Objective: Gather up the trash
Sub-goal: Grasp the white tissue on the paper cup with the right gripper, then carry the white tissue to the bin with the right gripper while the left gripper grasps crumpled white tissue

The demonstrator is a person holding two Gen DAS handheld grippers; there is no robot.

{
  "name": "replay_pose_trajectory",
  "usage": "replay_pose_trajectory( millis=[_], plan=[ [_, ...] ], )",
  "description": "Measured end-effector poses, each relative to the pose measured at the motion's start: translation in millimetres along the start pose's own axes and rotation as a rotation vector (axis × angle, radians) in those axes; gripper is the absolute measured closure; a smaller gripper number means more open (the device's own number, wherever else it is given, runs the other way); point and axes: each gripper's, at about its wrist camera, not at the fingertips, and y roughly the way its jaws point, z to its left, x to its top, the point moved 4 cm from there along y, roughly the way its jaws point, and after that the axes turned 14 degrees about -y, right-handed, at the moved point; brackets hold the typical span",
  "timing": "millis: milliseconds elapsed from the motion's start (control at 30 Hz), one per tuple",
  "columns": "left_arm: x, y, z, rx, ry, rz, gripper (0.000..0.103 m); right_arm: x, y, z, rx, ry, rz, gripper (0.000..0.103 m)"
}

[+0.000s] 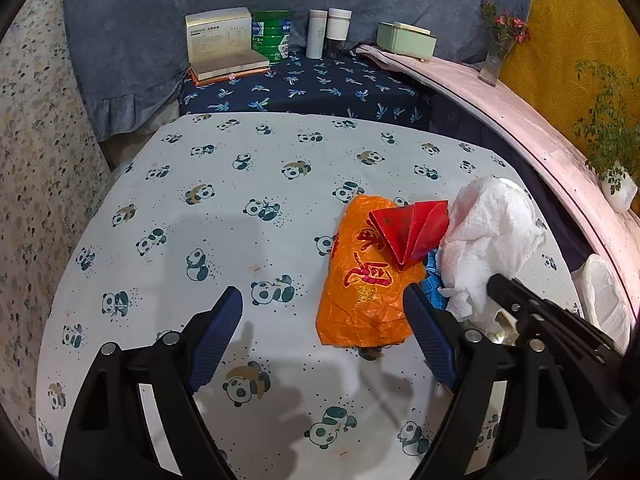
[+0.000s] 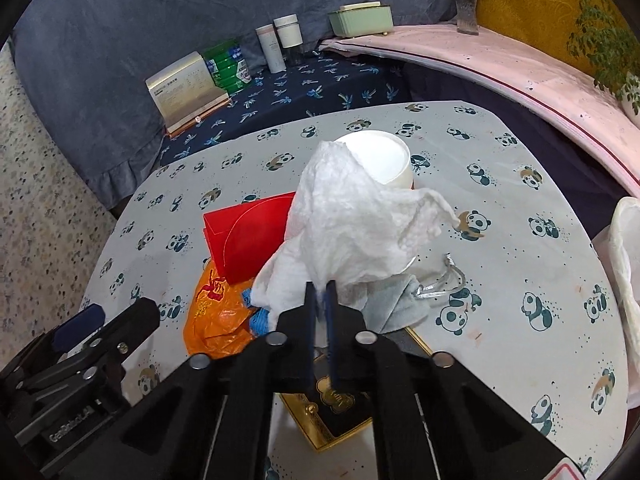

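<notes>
left gripper: jaws spread wide | right gripper: jaws pinched nearly together

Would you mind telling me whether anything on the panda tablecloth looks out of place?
Yes: crumpled white tissue, pinched by the right hand-held gripper, drapes over a tipped paper cup, beside a wrinkled orange bag.

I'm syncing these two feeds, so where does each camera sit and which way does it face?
Left wrist: on the left gripper, open, facing across the panda tablecloth toward the orange bag.
Right wrist: on the right gripper, shut on the white tissue, facing the white cup.
Shared: bag, red paper, tissue, each other's gripper.
</notes>
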Motion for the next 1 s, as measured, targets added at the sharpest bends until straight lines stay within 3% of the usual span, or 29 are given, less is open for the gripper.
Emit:
replay_pose_trajectory(
  millis=[567, 800, 1000],
  plan=[
    [-37, -27, -51, -0.081, 0.076, 0.017, 0.025, -16, -115, -63, -0.103, 0.099, -0.162, 0.1],
    [-63, -35, -82, -0.126, 0.136, 0.052, 0.025, -28, -145, -86, -0.139, 0.133, -0.203, 0.1],
    [-87, -30, -111, -0.159, 0.191, 0.091, 0.025, -47, -151, -110, -0.171, 0.175, -0.188, 0.1]
  ],
)
